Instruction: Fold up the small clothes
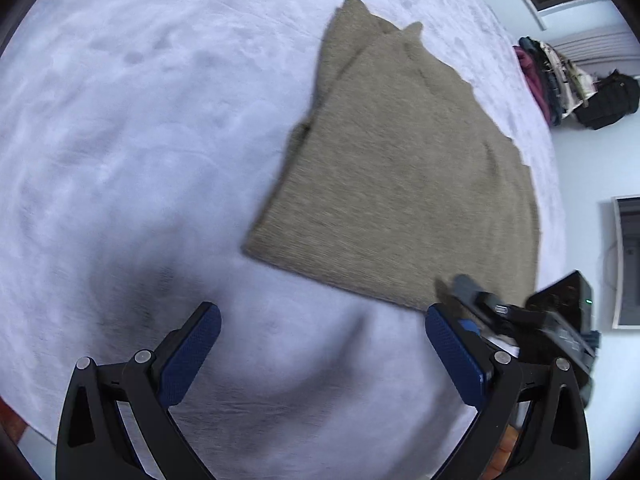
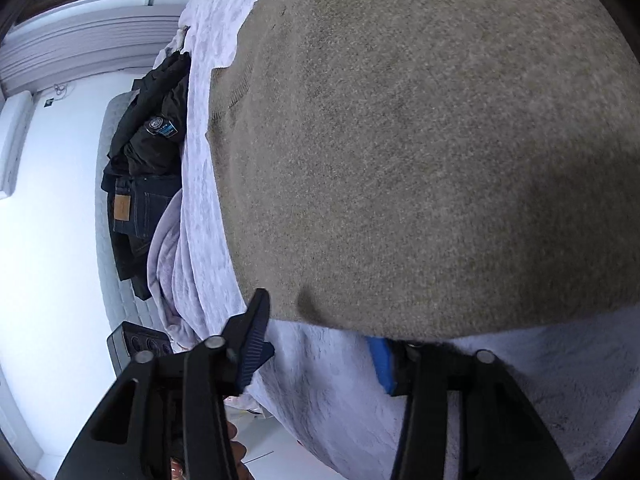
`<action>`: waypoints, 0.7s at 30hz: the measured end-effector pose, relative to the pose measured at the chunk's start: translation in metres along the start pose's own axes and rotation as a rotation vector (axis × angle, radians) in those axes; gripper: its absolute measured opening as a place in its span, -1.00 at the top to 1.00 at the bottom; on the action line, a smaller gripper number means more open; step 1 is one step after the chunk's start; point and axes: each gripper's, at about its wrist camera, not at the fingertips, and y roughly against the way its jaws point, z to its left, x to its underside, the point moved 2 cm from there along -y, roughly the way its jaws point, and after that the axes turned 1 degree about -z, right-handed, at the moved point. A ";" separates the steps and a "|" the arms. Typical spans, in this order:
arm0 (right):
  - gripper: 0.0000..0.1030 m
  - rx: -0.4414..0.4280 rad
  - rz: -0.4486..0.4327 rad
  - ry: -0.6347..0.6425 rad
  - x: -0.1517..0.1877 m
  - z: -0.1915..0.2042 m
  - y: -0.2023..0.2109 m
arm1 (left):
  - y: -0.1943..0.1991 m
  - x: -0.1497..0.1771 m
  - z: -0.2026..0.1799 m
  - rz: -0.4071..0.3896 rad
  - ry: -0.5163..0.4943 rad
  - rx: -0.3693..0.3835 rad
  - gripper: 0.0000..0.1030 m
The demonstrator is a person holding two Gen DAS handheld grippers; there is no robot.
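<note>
A tan knit sweater (image 1: pixel 400 168) lies flat, partly folded, on a white fluffy blanket (image 1: pixel 140 120). My left gripper (image 1: pixel 320 332) hovers over bare blanket just short of the sweater's near edge. It is open wide and its blue pads (image 1: pixel 192 352) hold nothing. My right gripper (image 1: pixel 472 292) sits at the sweater's near right corner. In the right wrist view the sweater (image 2: pixel 420 140) fills the picture. The right gripper (image 2: pixel 320 320) is at the hem. One finger (image 2: pixel 256 332) touches the corner, and the other finger (image 2: pixel 382 360) has its tip hidden under the hem. Blanket (image 2: pixel 328 380) shows between them.
A pile of dark clothes and jeans (image 2: pixel 148 152) lies past the blanket's edge, beside a black device (image 2: pixel 136 344). More clothes (image 1: pixel 540 76) and a black bag (image 1: pixel 612 100) stand against the far wall. A hand (image 2: pixel 236 456) shows under the right gripper.
</note>
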 end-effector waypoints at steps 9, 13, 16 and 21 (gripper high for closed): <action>0.77 -0.103 -0.091 0.032 -0.011 0.021 0.017 | -0.014 0.003 -0.039 -0.019 0.076 0.173 -0.99; 0.77 -0.066 -0.068 0.075 -0.009 0.026 0.017 | -0.026 -0.019 -0.057 -0.066 0.068 0.187 -0.99; 0.77 -0.059 -0.059 0.083 -0.008 0.025 0.016 | -0.033 -0.029 -0.065 -0.080 0.074 0.185 -0.99; 0.77 -0.045 -0.046 0.100 -0.006 0.023 0.014 | -0.043 -0.040 -0.092 -0.115 -0.012 0.090 -0.99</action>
